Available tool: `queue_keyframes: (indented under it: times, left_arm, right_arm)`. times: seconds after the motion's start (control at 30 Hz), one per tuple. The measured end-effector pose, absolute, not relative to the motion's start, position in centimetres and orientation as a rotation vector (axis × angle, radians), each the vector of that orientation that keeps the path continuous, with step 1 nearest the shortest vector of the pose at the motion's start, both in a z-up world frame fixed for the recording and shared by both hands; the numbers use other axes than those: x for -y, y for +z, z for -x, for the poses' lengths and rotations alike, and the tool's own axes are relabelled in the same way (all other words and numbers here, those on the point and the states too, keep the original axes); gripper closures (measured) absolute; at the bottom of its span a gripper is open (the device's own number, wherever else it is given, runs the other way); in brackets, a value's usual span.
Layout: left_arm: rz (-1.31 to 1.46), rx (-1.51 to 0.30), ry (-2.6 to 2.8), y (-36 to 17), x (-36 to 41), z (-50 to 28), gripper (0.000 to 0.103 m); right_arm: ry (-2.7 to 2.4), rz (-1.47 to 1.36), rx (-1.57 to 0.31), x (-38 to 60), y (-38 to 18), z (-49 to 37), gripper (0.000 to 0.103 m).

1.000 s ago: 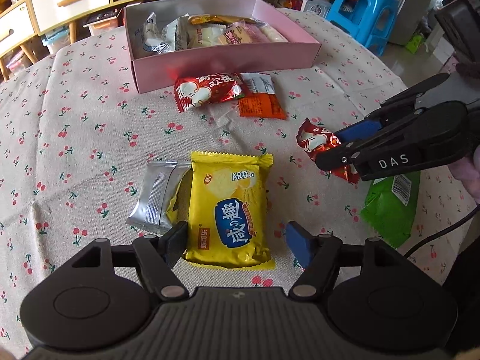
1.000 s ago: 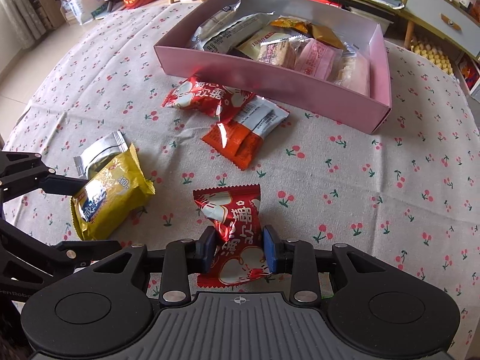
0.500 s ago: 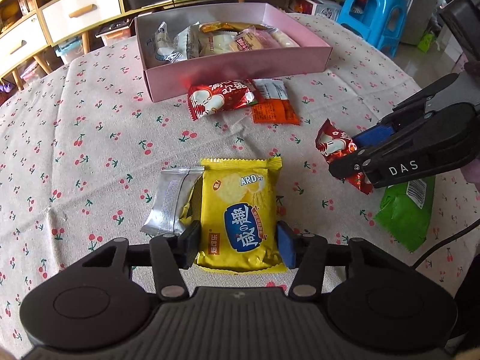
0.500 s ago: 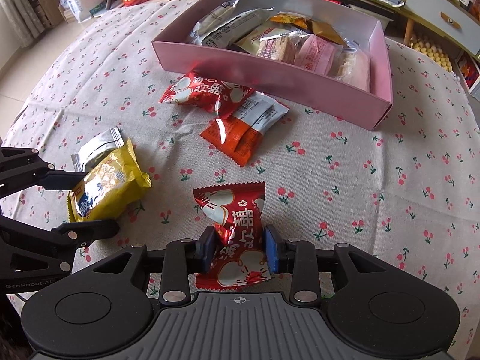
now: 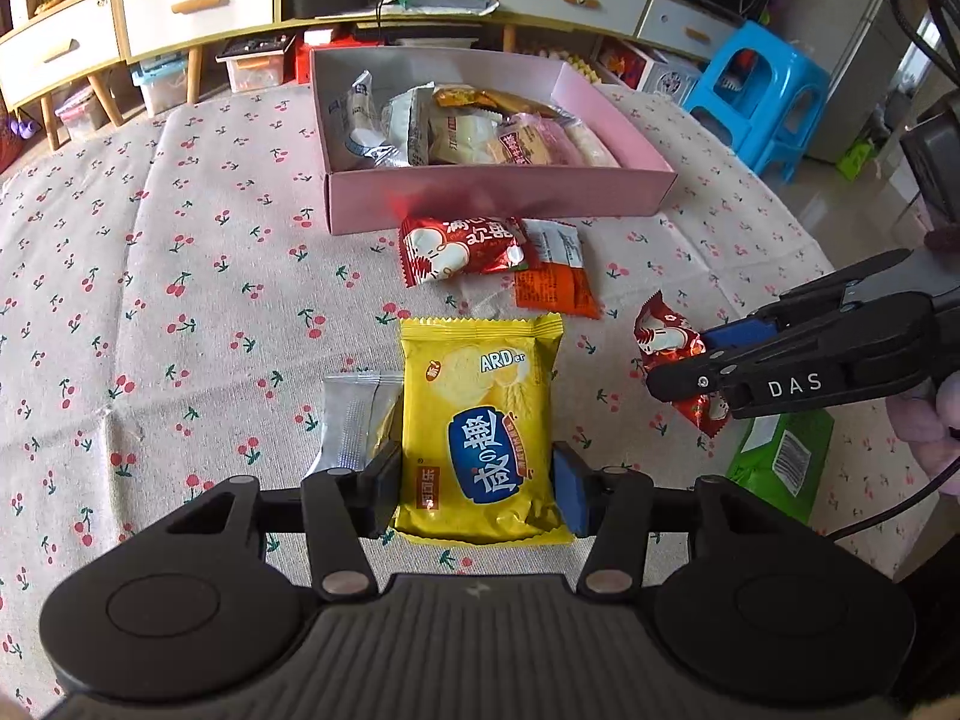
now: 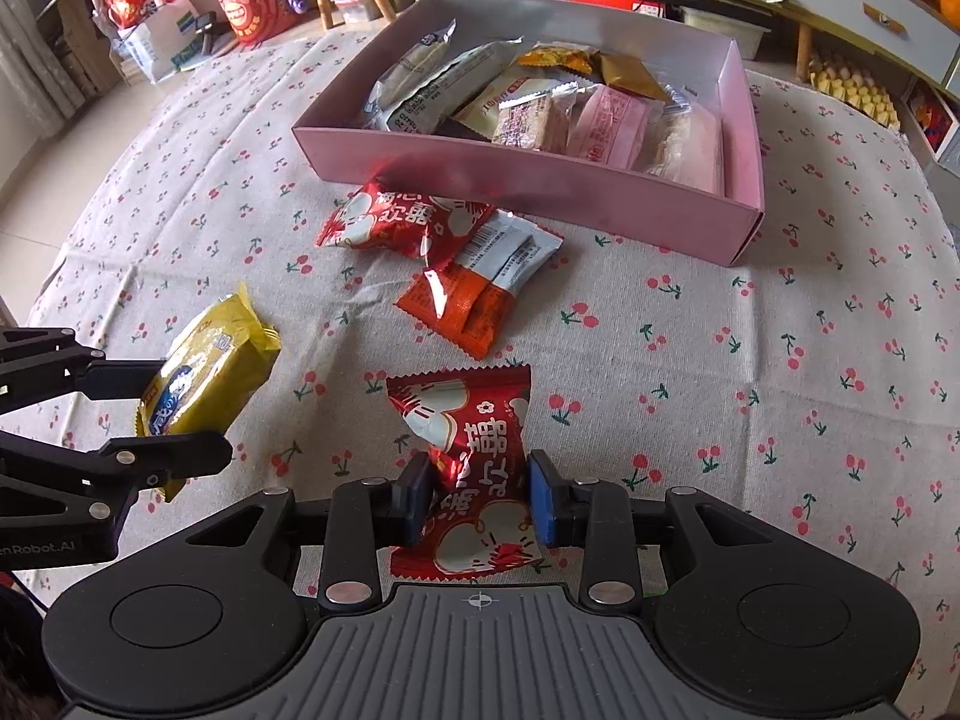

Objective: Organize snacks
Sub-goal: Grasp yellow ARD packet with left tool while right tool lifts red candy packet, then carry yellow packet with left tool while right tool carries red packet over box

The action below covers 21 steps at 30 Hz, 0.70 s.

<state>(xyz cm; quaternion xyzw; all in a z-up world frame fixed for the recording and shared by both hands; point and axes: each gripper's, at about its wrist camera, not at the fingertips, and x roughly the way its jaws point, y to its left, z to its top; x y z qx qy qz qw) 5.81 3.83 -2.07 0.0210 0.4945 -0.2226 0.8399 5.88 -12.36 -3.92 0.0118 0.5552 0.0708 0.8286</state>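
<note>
My left gripper [image 5: 477, 487] is shut on a yellow snack pack [image 5: 480, 426] and holds it above the cherry-print tablecloth; it also shows in the right wrist view [image 6: 204, 375]. My right gripper [image 6: 478, 495] is shut on a red snack pack [image 6: 468, 456], lifted off the cloth, seen too in the left wrist view [image 5: 675, 354]. A pink box [image 5: 498, 204] with several snacks stands at the far side of the table [image 6: 744, 228]. Another red pack [image 5: 459, 249] and an orange-and-white pack [image 5: 555, 276] lie in front of it.
A silver packet [image 5: 351, 420] lies on the cloth under my left gripper. A green pack [image 5: 780, 462] lies at the table's right edge. A blue stool [image 5: 762, 96] and shelves with drawers stand beyond the table.
My left gripper closed on the yellow pack and lifted it. My right gripper lifted the red pack. Both views have risen and tilted toward the pink box.
</note>
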Motion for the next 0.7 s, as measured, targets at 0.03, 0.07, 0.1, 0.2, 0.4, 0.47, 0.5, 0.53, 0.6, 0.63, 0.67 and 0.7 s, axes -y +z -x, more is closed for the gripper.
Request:
queue_keyframes:
  times: [0.03, 0.07, 0.1, 0.2, 0.4, 0.47, 0.5, 0.53, 0.6, 0.63, 0.67, 0.7]
  left_arm:
    - [-0.034, -1.044, -0.468, -2.0, -3.9, -5.9, 0.055]
    - [-0.023, -1.042, -0.464, -1.8, -4.0, -6.1, 0.055]
    - [-0.011, -1.040, -0.459, -1.7, -4.2, -6.2, 0.055]
    - [0.029, -1.033, -0.452, -1.1, -4.4, -6.8, 0.055]
    - [0.091, -0.992, -0.422, 0.3, -4.4, -8.4, 0.055]
    - [0.112, -0.978, -0.415, 0.8, -4.3, -9.1, 0.055]
    - [0.122, -0.973, -0.412, 0.9, -4.2, -9.3, 0.055]
    - [0.133, -0.966, -0.409, 1.1, -4.1, -9.7, 0.055]
    - [0.152, -0.951, -0.401, 1.4, -4.0, -10.3, 0.055]
    - [0.160, -0.945, -0.397, 1.6, -3.9, -10.7, 0.055]
    - [0.170, -0.937, -0.391, 1.7, -3.9, -11.0, 0.055]
    - [0.179, -0.931, -0.386, 1.8, -3.9, -11.4, 0.055]
  right_arm:
    - [0.147, -0.034, -1.176, 12.5, -3.8, -5.9, 0.071]
    - [0.142, -0.049, -1.172, 12.7, -3.6, -6.0, 0.071]
    - [0.139, -0.060, -1.168, 12.9, -3.4, -6.1, 0.071]
    - [0.126, -0.098, -1.154, 13.4, -2.7, -6.5, 0.071]
    - [0.110, -0.194, -1.107, 14.4, -0.9, -7.5, 0.071]
    - [0.099, -0.241, -1.085, 14.9, -0.3, -8.1, 0.071]
    - [0.092, -0.264, -1.072, 15.2, 0.0, -8.4, 0.071]
    - [0.084, -0.281, -1.058, 15.4, 0.2, -8.6, 0.071]
    - [0.067, -0.310, -1.027, 15.9, 0.7, -9.2, 0.071]
    - [0.060, -0.325, -1.013, 16.2, 0.8, -9.6, 0.071]
    - [0.054, -0.341, -1.002, 16.4, 0.9, -9.9, 0.071]
    - [0.050, -0.355, -0.994, 16.6, 1.0, -10.2, 0.071]
